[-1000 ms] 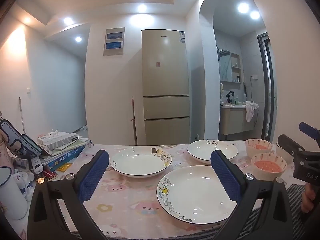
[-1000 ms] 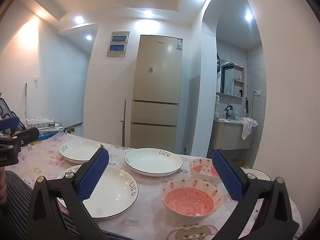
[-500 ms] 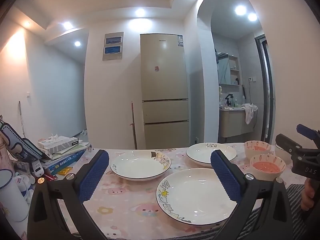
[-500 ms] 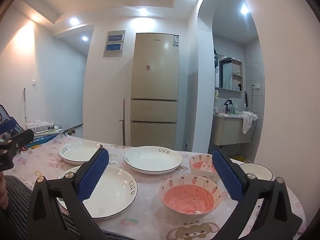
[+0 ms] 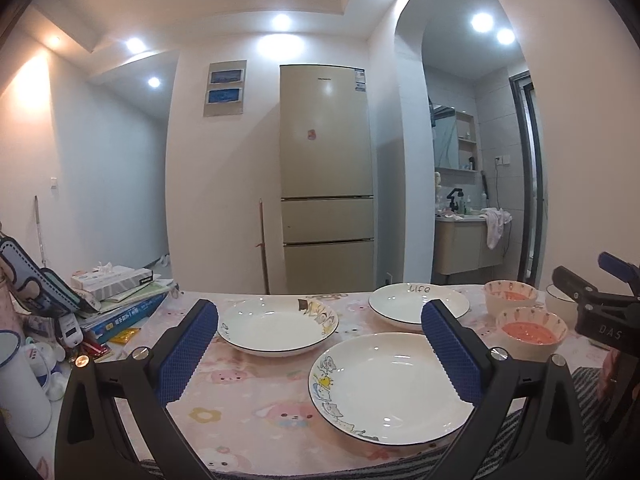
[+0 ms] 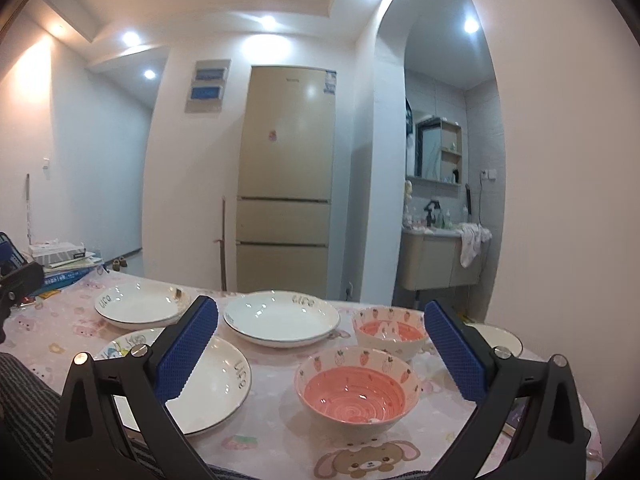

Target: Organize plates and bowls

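so both my grippers are hovering at the near edge of the surface (image 5: 248, 408), the one with the pink cartoon tablecloth, and neither is holding a thing. left gripper (image 5: 320, 356) has its blue-padded fingers (image 5: 186, 354) spread wide, released, with the nearest plate (image 5: 394, 388) sitting low between them, the one with little cartoon animals along its rim. behind it to the left is a second cartoon plate (image 5: 278, 326), and back right a plate with "life" written on it (image 5: 418, 304). right gripper (image 6: 320, 354) is just as wide apart, nothing between the fingers (image 6: 454, 356) but air, and it looks straight down at the nearer pink strawberry bowl (image 6: 356, 390). a second strawberry bowl (image 6: 390, 332) sits right behind that one, close but not touching as far as i can tell. past my right finger there's a white bowl with a dark rim (image 6: 498, 338), mostly hidden. all the plates lie flat and separate, nothing stacked yet. far left of the surface is a messy pile of books and a tissue box (image 5: 114, 284), plus a white mug (image 5: 18, 384). beige fridge (image 5: 326, 178) stands against the back wall, with a washroom sink cabinet (image 5: 464, 246) through the arch on the right.
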### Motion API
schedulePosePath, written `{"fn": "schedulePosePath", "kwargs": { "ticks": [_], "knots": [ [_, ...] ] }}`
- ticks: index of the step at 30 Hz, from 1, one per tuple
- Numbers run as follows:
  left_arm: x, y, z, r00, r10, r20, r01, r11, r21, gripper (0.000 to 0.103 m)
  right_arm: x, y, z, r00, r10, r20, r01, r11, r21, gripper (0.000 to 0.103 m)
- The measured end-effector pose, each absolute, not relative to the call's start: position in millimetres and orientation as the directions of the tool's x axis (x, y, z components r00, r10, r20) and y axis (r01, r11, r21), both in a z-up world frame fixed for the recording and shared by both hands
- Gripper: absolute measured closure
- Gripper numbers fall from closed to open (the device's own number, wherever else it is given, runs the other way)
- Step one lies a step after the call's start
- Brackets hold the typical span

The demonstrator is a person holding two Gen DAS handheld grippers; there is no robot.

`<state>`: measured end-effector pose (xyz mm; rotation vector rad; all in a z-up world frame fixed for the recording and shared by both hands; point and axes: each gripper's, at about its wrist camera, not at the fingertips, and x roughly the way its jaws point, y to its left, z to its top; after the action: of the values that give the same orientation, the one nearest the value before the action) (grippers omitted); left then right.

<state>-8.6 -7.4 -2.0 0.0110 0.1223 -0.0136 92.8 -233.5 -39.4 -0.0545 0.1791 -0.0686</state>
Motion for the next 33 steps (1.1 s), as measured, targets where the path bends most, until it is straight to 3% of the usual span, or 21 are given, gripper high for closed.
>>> {"fn": "schedulePosePath", "kwargs": {
  "ticks": [7,13,21,28,33],
  "knots": [
    [-22.4,-10.2,2.1,0.998,0.033,-0.059,-0.032,0.999,0.028,0.0,85.9,-246.4,-33.5,0.987,-0.058,-0.152,0.059,0.998,0.001,0.0],
    [-14.3,-10.0,1.8,0.994,0.05,-0.096,-0.046,0.998,0.042,0.0,67.5,-235.2,-26.9,0.997,-0.044,-0.06,0.042,0.998,-0.039,0.0],
    [-12.3,-27.1,0.3,0.993,0.062,-0.098,-0.049,0.991,0.127,0.0,65.1,-230.1,-26.6,0.998,-0.049,-0.046,0.046,0.997,-0.062,0.0],
    [-6.6,-29.8,-1.7,0.99,0.068,-0.12,-0.051,0.989,0.14,0.0,77.8,-224.4,-30.9,0.992,-0.065,-0.107,0.054,0.993,-0.104,0.0],
    [-12.1,-31.9,-2.4,0.994,0.054,-0.094,-0.04,0.988,0.151,0.0,71.5,-221.0,-32.8,0.993,-0.078,-0.085,0.067,0.99,-0.125,0.0]
  ]
}}
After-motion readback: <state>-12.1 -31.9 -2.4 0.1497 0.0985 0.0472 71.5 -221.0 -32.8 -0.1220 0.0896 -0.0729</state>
